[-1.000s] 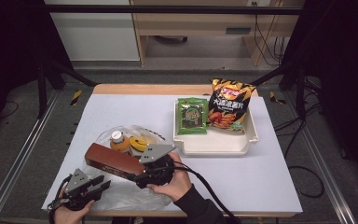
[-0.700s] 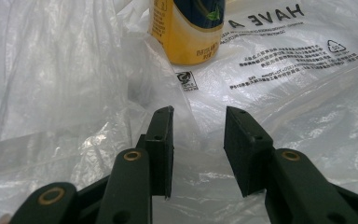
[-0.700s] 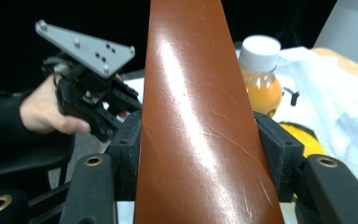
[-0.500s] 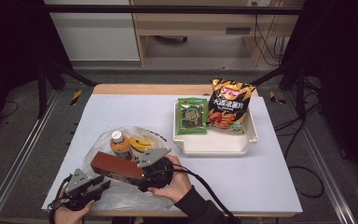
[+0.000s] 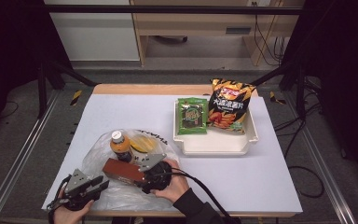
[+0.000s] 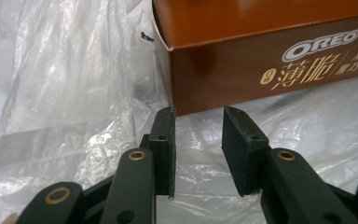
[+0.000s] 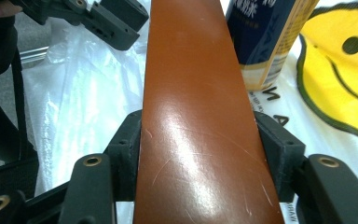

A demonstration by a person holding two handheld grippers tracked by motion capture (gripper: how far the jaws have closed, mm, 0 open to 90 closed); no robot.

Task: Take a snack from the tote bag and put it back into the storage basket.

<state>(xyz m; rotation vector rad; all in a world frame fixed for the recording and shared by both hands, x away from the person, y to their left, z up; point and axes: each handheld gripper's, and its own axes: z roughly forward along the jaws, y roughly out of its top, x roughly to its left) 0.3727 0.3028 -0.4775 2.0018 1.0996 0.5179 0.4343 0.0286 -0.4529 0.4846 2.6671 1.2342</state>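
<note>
A brown Oreo box (image 5: 121, 170) lies low over a clear plastic bag (image 5: 121, 198) at the table's front left. My right gripper (image 5: 140, 173) is shut on the box's right end; in the right gripper view both pads press the long sides of the box (image 7: 196, 116). My left gripper (image 5: 100, 185) rests on the bag's left edge, just left of the box. In the left gripper view its jaws (image 6: 198, 116) stand apart with only bag film under the gap, and the box's end (image 6: 261, 60) is right in front.
An orange drink bottle (image 5: 120, 147) stands on the bag behind the box, beside a yellow smiley print (image 5: 142, 143). A white tray (image 5: 214, 144) at centre right holds a green snack pack (image 5: 192, 115) and a chips bag (image 5: 228, 105).
My right gripper has come down with the Oreo box, from above the bag to just over it near the front edge. The left gripper has kept its place.
</note>
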